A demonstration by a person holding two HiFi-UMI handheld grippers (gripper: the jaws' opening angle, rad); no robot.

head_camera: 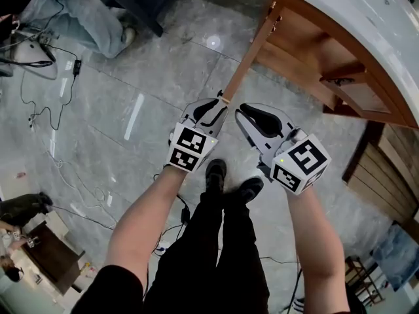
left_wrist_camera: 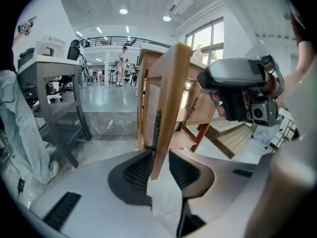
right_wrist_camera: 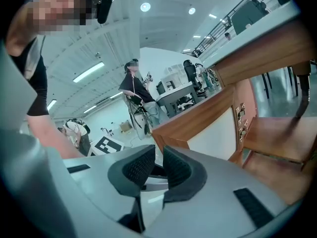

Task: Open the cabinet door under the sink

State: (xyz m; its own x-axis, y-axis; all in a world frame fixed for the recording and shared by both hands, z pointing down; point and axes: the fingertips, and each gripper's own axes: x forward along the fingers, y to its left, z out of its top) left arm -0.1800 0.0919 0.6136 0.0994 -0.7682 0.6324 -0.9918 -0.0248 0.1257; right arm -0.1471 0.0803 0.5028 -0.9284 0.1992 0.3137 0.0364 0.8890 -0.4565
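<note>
The brown wooden cabinet door [head_camera: 252,51] stands open, swung well out from the wooden cabinet [head_camera: 340,87] under the curved white counter [head_camera: 366,18]. In the head view the door shows from above as a narrow strip. Its long axis runs from the hinge side, far and to the right at the cabinet, towards the near left, and its free edge points at the person. The door stands upright on this line. In the left gripper view its free edge [left_wrist_camera: 171,93] rises as a tall, slightly leaning bar.

The left gripper [head_camera: 216,104] is at this free edge. Its jaws stand apart with the edge between them [left_wrist_camera: 161,157]. The left pad [left_wrist_camera: 141,167] lies just at the wood, and a thin gap seems to show on the other side, so the pads do not look pressed on the door.

The right gripper [head_camera: 245,112] is just to the right of the left one, near the door but apart from it. Its jaws are almost together, with only a narrow slot between them and nothing inside [right_wrist_camera: 158,162]. The right gripper view shows the door's inner side [right_wrist_camera: 188,118], a wooden frame around a pale panel.

To the left of the door is the wide grey tiled floor [head_camera: 163,64], with cables near its left edge. To the right of the door the inside of the cabinet is open. The person's black shoes [head_camera: 216,172] stand on the floor just near the grippers.
</note>
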